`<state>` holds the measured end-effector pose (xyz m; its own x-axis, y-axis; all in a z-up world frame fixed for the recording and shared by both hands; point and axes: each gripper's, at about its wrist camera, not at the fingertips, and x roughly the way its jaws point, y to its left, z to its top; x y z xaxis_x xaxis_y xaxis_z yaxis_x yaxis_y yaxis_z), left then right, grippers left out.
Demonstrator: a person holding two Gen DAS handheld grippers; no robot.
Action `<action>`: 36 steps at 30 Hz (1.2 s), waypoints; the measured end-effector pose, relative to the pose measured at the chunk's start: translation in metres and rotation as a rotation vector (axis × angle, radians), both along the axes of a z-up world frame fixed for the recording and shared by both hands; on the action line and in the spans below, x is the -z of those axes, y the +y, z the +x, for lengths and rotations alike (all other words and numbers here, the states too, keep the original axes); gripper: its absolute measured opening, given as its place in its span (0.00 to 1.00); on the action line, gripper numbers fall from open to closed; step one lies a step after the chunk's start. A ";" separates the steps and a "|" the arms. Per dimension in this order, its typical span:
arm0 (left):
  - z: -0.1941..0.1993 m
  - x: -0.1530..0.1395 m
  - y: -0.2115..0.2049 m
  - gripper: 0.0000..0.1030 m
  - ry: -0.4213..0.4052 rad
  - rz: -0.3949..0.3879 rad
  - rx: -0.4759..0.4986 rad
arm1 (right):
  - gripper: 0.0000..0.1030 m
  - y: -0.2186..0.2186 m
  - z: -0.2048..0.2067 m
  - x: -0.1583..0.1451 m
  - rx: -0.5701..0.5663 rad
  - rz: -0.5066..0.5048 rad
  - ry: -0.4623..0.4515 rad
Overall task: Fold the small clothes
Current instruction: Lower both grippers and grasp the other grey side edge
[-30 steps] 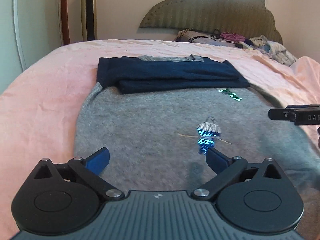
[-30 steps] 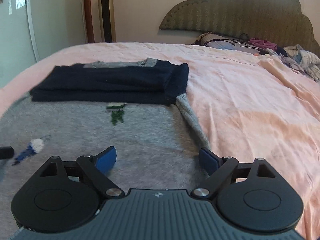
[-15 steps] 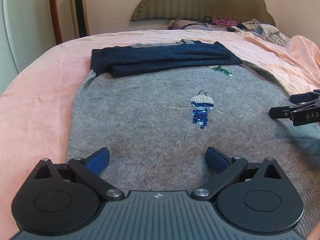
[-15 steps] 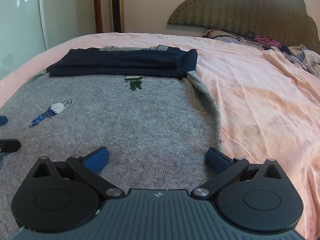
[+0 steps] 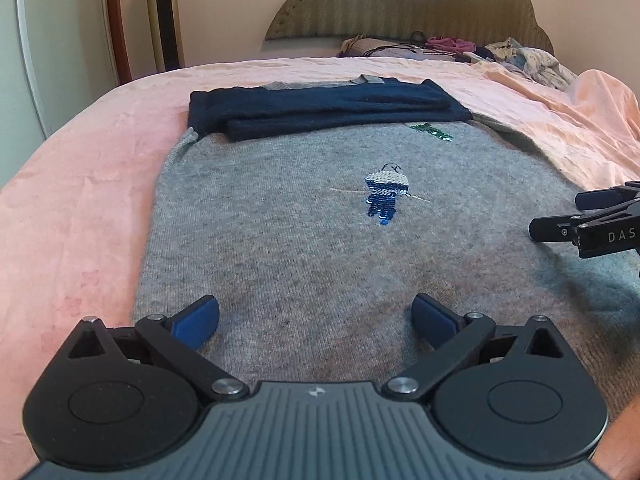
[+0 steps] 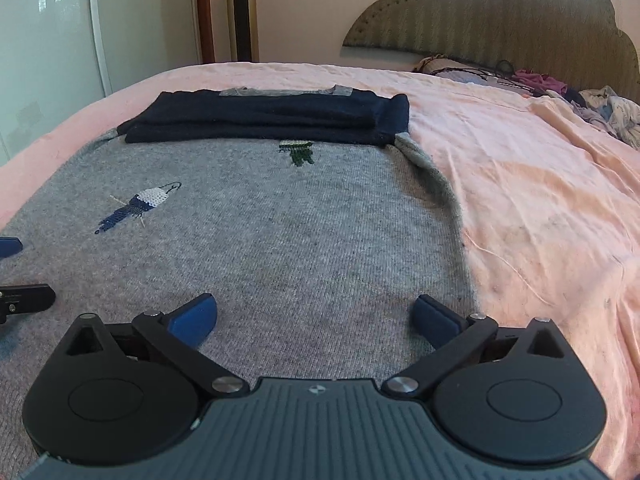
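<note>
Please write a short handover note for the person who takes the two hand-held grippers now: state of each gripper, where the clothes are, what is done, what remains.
Left hand-held gripper: open, holds nothing, over the near left part of the grey sweater.
Right hand-held gripper: open, holds nothing, over the near right part, close to the sweater's right edge.
Sweater lies flat on the pink bedsheet, sequin bird facing up.
Done: navy sleeves are folded across the top of the sweater.
Left: the body is not yet folded; probably take the near hem with both grippers and fold it toward the sleeves.
</note>
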<state>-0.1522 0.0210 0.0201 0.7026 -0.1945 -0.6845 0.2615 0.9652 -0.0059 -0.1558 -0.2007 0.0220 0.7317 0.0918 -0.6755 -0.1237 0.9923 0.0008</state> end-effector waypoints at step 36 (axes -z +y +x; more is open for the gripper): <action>-0.031 0.029 0.150 0.98 0.502 -1.114 -0.092 | 1.00 -0.160 -0.102 0.004 0.059 0.992 0.414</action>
<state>-0.1835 0.1706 -0.0091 0.4507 -0.8104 -0.3744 -0.0761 0.3830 -0.9206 -0.2579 -0.3605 0.0180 0.4844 0.7071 -0.5151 0.1187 0.5302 0.8395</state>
